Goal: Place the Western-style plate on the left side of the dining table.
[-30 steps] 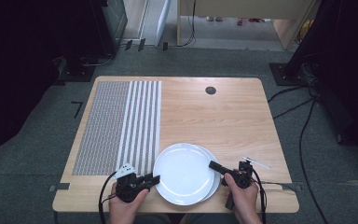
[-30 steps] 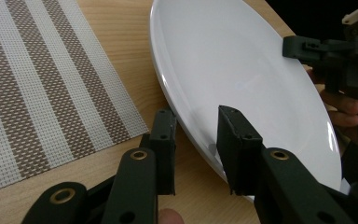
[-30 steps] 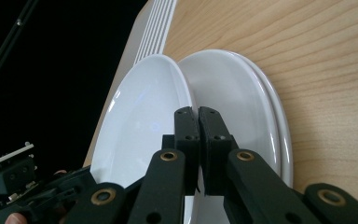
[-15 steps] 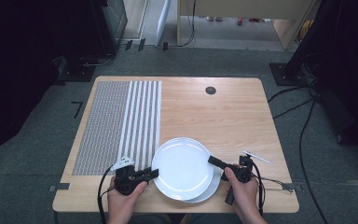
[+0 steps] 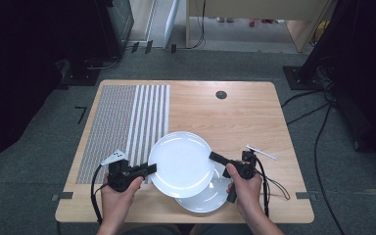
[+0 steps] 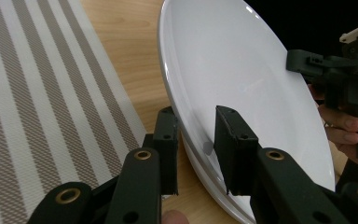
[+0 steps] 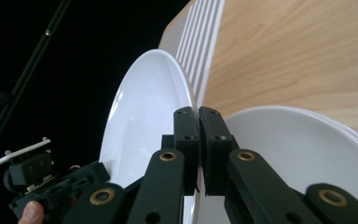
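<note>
A white plate (image 5: pixel 181 164) hangs tilted above the table, gripped by its rim on both sides. My left gripper (image 5: pixel 149 169) is shut on its left rim; in the left gripper view the jaws (image 6: pixel 196 126) pinch the edge of the plate (image 6: pixel 242 70). My right gripper (image 5: pixel 214 157) is shut on the right rim, its jaws (image 7: pixel 198 114) clamped tight on the thin edge of the plate (image 7: pixel 144 116). A second white plate (image 5: pixel 208 196) lies flat on the table beneath, partly covered by the lifted one, and it is large in the right gripper view (image 7: pixel 298 154).
A grey and white striped placemat (image 5: pixel 122 127) covers the table's left part, right beside the lifted plate. The wooden table (image 5: pixel 235 117) has a black round grommet (image 5: pixel 221 94) at the back. Cables trail from both grippers over the front edge.
Both grippers have risen and moved away from the front edge with the top plate between them. It now hangs clear of the lower plate, which stays on the table.
</note>
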Demonstrator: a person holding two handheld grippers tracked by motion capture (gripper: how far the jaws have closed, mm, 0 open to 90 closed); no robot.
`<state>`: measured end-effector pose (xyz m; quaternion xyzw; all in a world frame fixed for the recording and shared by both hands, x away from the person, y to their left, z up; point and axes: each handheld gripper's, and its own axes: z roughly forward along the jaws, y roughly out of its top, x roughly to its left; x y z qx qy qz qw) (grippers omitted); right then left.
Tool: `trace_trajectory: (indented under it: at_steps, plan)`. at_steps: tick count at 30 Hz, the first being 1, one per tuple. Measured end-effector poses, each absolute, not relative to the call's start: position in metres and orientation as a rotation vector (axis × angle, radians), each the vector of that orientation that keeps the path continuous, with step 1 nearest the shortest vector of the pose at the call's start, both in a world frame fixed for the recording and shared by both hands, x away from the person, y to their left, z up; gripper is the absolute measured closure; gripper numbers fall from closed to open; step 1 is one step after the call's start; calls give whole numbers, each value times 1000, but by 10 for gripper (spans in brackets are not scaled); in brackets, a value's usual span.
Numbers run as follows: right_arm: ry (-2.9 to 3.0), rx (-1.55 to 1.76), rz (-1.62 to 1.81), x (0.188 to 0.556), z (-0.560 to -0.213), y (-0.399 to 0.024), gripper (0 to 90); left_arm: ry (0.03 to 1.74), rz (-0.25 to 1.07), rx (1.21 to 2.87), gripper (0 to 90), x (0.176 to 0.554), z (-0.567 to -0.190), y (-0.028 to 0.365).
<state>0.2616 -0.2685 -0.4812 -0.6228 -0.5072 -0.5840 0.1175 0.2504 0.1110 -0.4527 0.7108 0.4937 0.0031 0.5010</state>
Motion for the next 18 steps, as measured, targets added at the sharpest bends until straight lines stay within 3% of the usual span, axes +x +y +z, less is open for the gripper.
trace_trajectory:
  at_steps: [18]
  plan:
    - [-1546, -1760, -1755, 301, -445, -222, 879, 1249, 27, 1656, 717, 284, -433, 156]
